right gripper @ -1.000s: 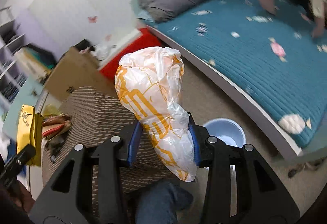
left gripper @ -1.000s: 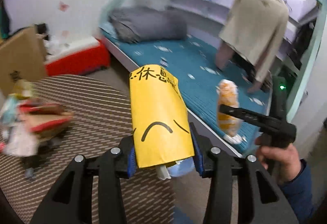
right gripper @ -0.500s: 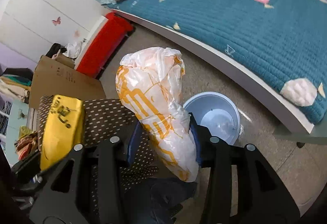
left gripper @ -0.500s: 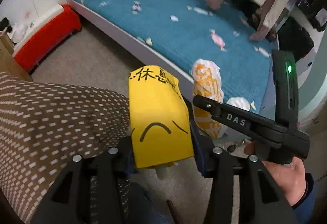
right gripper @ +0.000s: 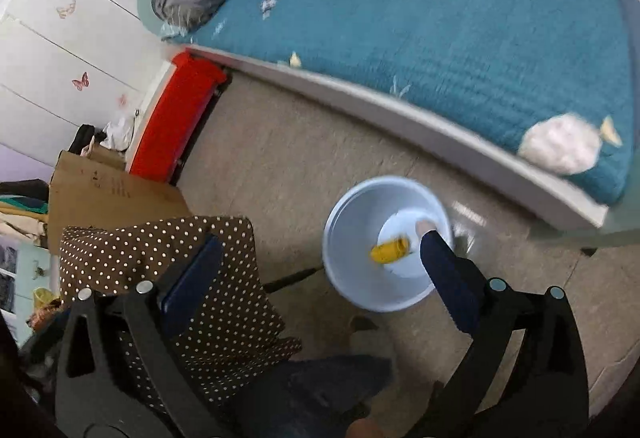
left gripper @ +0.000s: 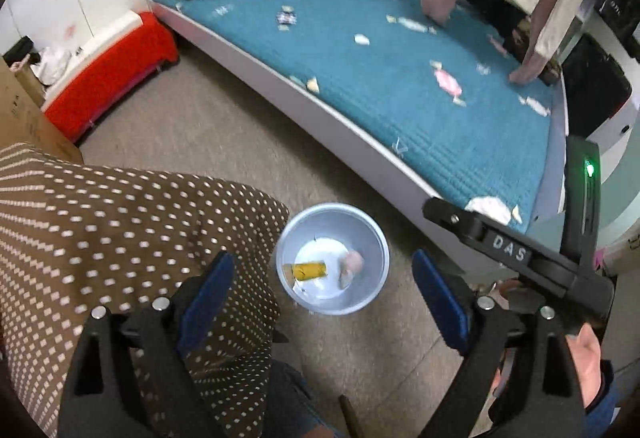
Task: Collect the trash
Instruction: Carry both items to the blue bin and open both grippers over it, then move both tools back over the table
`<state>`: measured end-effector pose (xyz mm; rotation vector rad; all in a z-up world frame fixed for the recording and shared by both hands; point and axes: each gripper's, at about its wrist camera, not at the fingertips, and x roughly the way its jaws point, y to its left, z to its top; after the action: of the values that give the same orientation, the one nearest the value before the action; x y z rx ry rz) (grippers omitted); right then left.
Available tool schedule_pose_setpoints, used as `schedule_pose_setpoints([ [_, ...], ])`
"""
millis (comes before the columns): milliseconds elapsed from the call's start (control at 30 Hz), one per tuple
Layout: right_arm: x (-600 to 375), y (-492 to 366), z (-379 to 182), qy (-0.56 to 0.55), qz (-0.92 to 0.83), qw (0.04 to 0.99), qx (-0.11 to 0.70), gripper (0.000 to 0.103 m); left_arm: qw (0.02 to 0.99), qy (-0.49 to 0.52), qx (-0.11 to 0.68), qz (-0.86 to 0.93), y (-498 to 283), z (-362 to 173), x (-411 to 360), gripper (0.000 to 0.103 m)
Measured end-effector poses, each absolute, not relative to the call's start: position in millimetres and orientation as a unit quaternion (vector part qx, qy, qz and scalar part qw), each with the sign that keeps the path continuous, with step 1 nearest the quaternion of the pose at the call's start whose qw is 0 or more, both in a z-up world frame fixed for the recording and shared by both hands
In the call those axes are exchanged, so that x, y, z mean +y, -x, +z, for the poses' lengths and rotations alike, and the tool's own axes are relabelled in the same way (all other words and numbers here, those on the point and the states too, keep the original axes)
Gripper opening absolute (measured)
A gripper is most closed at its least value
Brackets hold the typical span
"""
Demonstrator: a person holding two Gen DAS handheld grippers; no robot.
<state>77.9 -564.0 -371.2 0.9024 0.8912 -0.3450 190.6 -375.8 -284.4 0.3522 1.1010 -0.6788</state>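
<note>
A pale blue bin (left gripper: 368,238) stands on the floor below both grippers. Inside it lie the yellow packet (left gripper: 306,271) and the crumpled white-and-orange plastic bag (left gripper: 352,265). My left gripper (left gripper: 322,290) hangs above the bin, its jaws opening wide with nothing between them. One of my right gripper's fingers (left gripper: 460,222) reaches in from the right. In the right wrist view the bin (right gripper: 348,278) holds the yellow packet (right gripper: 390,250), blurred. My right gripper (right gripper: 320,270) is above it, jaws opening wide and nothing held.
A table under a brown dotted cloth (left gripper: 120,238) borders the bin on the left. A bed with a teal cover (left gripper: 400,78) runs behind. A red box (left gripper: 108,78) and a cardboard box (right gripper: 112,194) stand at the far left. A jeans-clad knee (right gripper: 320,390) is below.
Both grippers tipped down over the bin and spread their jaws. The yellow packet left the left gripper and the plastic bag left the right; both now lie in the bin.
</note>
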Motion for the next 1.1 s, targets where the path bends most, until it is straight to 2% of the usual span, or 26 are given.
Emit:
schedule_pose_setpoints([
  [567,-497,-57,-218,-0.298,-0.159,0.877,0.342,0.097,0.857,-0.123,0.386,-0.318,-138,-173,-306,0.089],
  [933,-386,-81,-141,-0.199,-0.065,0.925,0.317,0.097,0.907,-0.08,0.316,-0.265,-118,-125,-196,0.089],
  [1100,-329,-104,-126,-0.152,-0.007,0.936,0.318,0.097,0.931,-0.057,0.295,-0.207,-115,-114,-130,0.091],
])
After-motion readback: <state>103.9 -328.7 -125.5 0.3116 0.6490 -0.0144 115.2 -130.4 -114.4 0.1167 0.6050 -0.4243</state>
